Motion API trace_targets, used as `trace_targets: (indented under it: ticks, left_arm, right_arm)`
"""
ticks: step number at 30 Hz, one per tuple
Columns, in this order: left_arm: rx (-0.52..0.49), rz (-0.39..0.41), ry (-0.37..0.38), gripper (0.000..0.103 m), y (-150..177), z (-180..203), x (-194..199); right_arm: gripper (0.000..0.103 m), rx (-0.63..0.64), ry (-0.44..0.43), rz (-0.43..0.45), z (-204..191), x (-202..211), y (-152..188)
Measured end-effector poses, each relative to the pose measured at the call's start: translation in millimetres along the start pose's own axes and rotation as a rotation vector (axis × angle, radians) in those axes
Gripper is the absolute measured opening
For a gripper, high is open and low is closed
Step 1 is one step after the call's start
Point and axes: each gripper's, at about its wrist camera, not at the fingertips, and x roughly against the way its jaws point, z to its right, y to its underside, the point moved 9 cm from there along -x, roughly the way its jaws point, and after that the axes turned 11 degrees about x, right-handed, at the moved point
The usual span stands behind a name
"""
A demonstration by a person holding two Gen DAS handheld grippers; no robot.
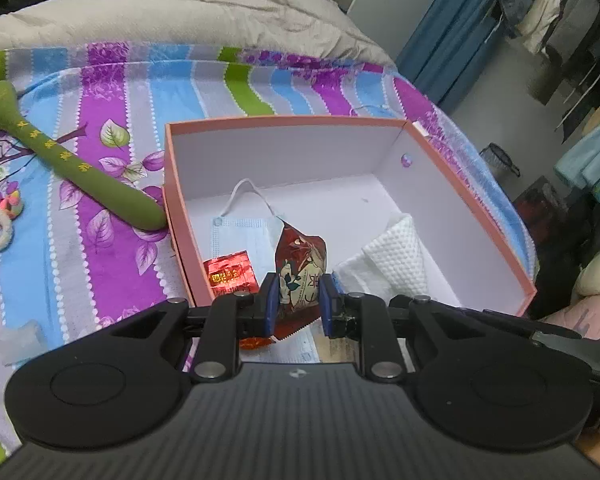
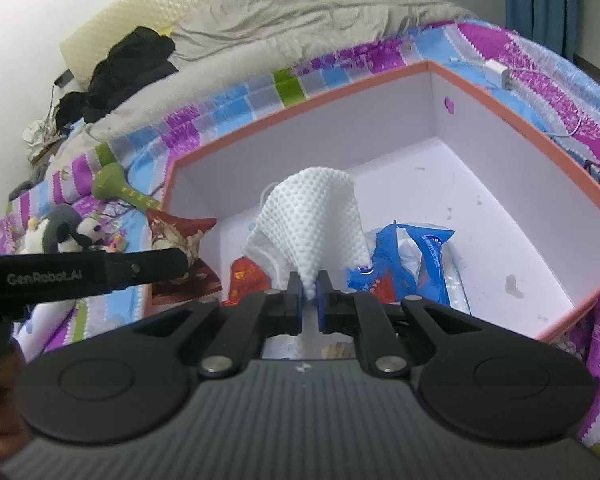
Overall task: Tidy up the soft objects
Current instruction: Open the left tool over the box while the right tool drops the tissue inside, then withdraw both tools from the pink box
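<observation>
Item 1: open box [image 1: 284, 121], salmon-pink outside, white inside, resting on the striped bedspread [image 1: 112, 248] (purple, blue, green and grey bands with a leaf print). Its far right corner lay near the bed's right edge.

Item 2: left gripper [image 1: 299, 298], blue-padded fingers clenched on a red printed packet [image 1: 300, 264]. The packet stood upright just inside the box's near wall, its serrated lower edge showing below the pads.

Item 3: right gripper [image 2: 309, 285], fingers pinched tight on a white dimpled cloth [image 2: 316, 220]. The cloth rose in a cone above the pads, over the near part of the box floor.

Item 4: light blue face mask [image 1: 240, 236], flat on the box floor by the left wall, one ear loop arched up behind it.

Item 5: small shiny red packet [image 1: 230, 274], in the near left corner of the box, lying on the mask.

Item 6: blue plastic wrapper [image 2: 416, 256], crumpled, on the box floor just right of the cloth (seen from the right wrist only).

Item 7: long green plush stick [image 1: 76, 164] with yellow characters, on the bedspread, its tip touching the box's left wall.

Item 8: penguin plush toy [image 2: 56, 232], on the bedspread well left of the box.

Item 9: grey duvet [image 1: 204, 0], bunched along the far side of the bed.
</observation>
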Motion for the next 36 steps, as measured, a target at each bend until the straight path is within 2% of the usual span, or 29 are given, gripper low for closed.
trace_targets:
  ticks: [3, 4, 6, 7, 8, 19, 36]
  left_arm:
    - [0.005, -0.003, -0.004, 0.026, -4, -2, -11]
    - [0.01, -0.002, -0.004, 0.033, -6, -2, -14]
    - [0.024, -0.007, 0.012, 0.046, -8, -3, -17]
    - [0.027, -0.001, 0.015, 0.046, -10, -3, -17]
    - [0.022, 0.003, 0.015, 0.046, -11, -3, -17]
    - [-0.007, 0.041, -0.007, 0.046, -11, -2, 3]
    - [-0.031, 0.152, 0.004, 0.046, 18, 8, 100]
  right_arm:
    - [0.013, -0.003, -0.003, -0.02, 6, -13, 0]
    - [0.016, -0.003, -0.005, -0.026, 8, -16, 0]
    - [0.029, -0.017, -0.001, -0.046, 12, -24, 1]
    - [0.04, -0.023, 0.007, -0.06, 14, -28, 2]
    - [0.043, -0.023, 0.012, -0.066, 16, -31, 2]
    - [0.041, -0.03, 0.013, -0.054, 17, -24, 2]
    - [0.041, 0.035, -0.006, 0.051, -19, 47, 2]
